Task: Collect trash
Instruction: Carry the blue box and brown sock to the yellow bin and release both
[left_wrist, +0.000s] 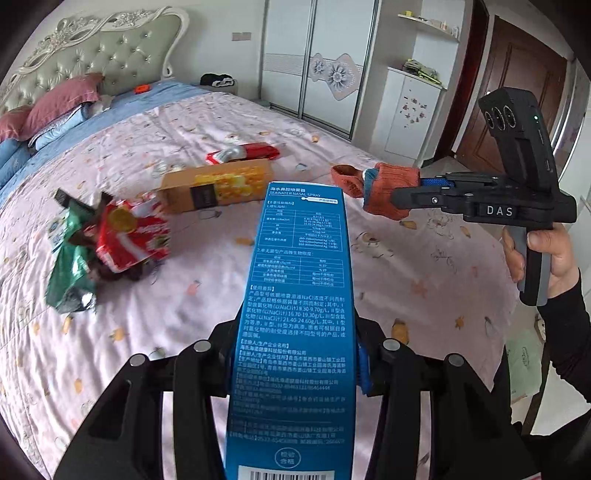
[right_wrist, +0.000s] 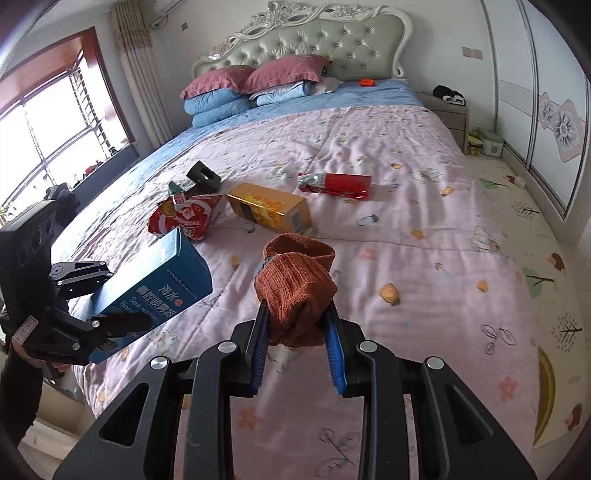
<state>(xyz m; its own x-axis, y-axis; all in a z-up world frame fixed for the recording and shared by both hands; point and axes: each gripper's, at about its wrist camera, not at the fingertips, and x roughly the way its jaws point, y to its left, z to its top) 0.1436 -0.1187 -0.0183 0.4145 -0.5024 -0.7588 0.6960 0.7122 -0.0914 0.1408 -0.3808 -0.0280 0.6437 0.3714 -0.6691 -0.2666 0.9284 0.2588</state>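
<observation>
My left gripper (left_wrist: 295, 354) is shut on a tall blue nasal spray box (left_wrist: 299, 295) and holds it above the bed; the box also shows in the right wrist view (right_wrist: 155, 291). My right gripper (right_wrist: 297, 325) is shut on a rust-orange sock (right_wrist: 295, 288), which also shows in the left wrist view (left_wrist: 388, 184), held above the quilt. On the quilt lie a yellow-brown carton (left_wrist: 218, 188) (right_wrist: 269, 208), a red snack wrapper (left_wrist: 243, 152) (right_wrist: 336, 184), and a heap of red and green snack bags (left_wrist: 107, 243) (right_wrist: 184, 218).
The pink patterned quilt (right_wrist: 424, 240) covers the bed, with pillows (right_wrist: 255, 81) at the tufted headboard. A small black block (right_wrist: 203, 175) lies beyond the bags. A nightstand (right_wrist: 448, 110) and sliding wardrobe (left_wrist: 317, 62) stand past the bed. A window (right_wrist: 48, 125) is on the far left.
</observation>
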